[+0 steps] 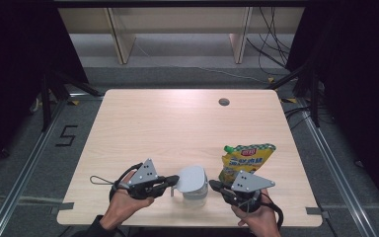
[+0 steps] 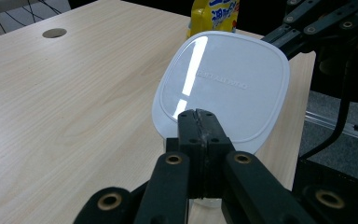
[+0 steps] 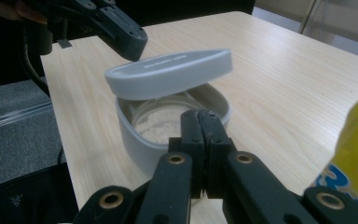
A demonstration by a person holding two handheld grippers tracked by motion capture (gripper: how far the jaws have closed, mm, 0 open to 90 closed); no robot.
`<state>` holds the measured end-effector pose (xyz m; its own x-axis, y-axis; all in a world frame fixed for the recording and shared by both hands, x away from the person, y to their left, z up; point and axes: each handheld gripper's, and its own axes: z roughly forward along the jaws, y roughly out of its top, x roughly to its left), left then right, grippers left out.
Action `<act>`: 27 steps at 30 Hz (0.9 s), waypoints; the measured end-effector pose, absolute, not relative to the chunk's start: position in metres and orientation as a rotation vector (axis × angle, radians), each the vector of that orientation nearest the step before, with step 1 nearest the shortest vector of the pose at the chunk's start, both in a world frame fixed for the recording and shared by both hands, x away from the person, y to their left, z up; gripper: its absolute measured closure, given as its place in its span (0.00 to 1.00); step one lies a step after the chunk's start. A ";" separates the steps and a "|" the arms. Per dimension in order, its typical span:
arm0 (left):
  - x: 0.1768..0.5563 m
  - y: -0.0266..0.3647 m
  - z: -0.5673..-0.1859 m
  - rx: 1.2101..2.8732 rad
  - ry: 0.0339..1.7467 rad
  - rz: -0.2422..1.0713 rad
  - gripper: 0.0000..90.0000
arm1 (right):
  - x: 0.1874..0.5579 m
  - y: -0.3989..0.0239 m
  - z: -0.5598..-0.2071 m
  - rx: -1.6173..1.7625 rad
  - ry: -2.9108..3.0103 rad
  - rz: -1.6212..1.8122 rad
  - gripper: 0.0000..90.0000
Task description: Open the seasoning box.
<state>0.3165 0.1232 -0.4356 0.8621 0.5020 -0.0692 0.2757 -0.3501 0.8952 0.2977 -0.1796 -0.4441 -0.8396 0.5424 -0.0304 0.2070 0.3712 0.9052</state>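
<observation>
The left tool (image 1: 171,184) has its jaws pressed together on the edge of the white lid (image 1: 191,177), holding it tilted, raised on the left tool's side and dipping toward the far rim of the container (image 3: 140,140). The right tool (image 1: 213,185) sits just beside the container with jaws closed on nothing. The container stands upright near the table's (image 1: 177,123) front edge, pale powder inside. A yellow pouch (image 1: 246,157) lies just beyond, green cap pointing left.

i'm seeing a light wooden table (image 1: 177,123), cable hole (image 1: 223,102) near its far edge; white container (image 1: 196,193) and yellow pouch (image 1: 246,159) sitting near the front.
</observation>
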 end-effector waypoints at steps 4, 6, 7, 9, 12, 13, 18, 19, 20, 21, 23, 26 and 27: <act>0.316 0.123 -0.436 1.954 0.573 0.267 0.98 | 0.298 -0.174 -0.442 0.632 2.319 1.463 1.00; 0.317 0.125 -0.436 1.955 0.571 0.262 0.96 | 0.297 -0.171 -0.441 0.615 2.328 1.468 1.00; 0.318 0.126 -0.435 1.964 0.558 0.275 0.94 | 0.297 -0.171 -0.440 0.621 2.324 1.461 1.00; 0.317 0.127 -0.436 1.964 0.560 0.278 0.90 | 0.297 -0.170 -0.440 0.607 2.328 1.451 1.00; 0.315 0.133 -0.437 1.962 0.535 0.248 0.78 | 0.298 -0.168 -0.440 0.608 2.330 1.467 1.00; 0.313 0.135 -0.438 1.944 0.549 0.244 0.75 | 0.299 -0.167 -0.440 0.604 2.328 1.465 1.00; 0.303 0.146 -0.447 1.966 0.550 0.246 0.58 | 0.299 -0.165 -0.438 0.588 2.333 1.462 1.00; 0.301 0.148 -0.449 1.983 0.540 0.253 0.54 | 0.298 -0.164 -0.437 0.586 2.335 1.462 1.00; 0.299 0.149 -0.452 1.996 0.538 0.252 0.51 | 0.298 -0.162 -0.437 0.595 2.308 1.482 1.00; 0.295 0.150 -0.455 2.004 0.549 0.243 0.47 | 0.299 -0.162 -0.435 0.595 2.311 1.480 1.00; 0.292 0.153 -0.459 2.025 0.520 0.262 0.43 | 0.298 -0.162 -0.433 0.600 2.319 1.470 1.00; 0.286 0.156 -0.467 2.033 0.569 0.268 0.38 | 0.299 -0.159 -0.430 0.574 2.315 1.466 0.99; 0.284 0.157 -0.470 2.038 0.593 0.272 0.37 | 0.299 -0.158 -0.430 0.584 2.316 1.469 0.99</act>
<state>0.2838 0.1566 -0.4697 0.8572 0.5128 -0.0473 0.2990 -0.4206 0.8566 0.2987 -0.1577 -0.4295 -0.8592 0.5078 -0.0617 0.1607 0.3825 0.9099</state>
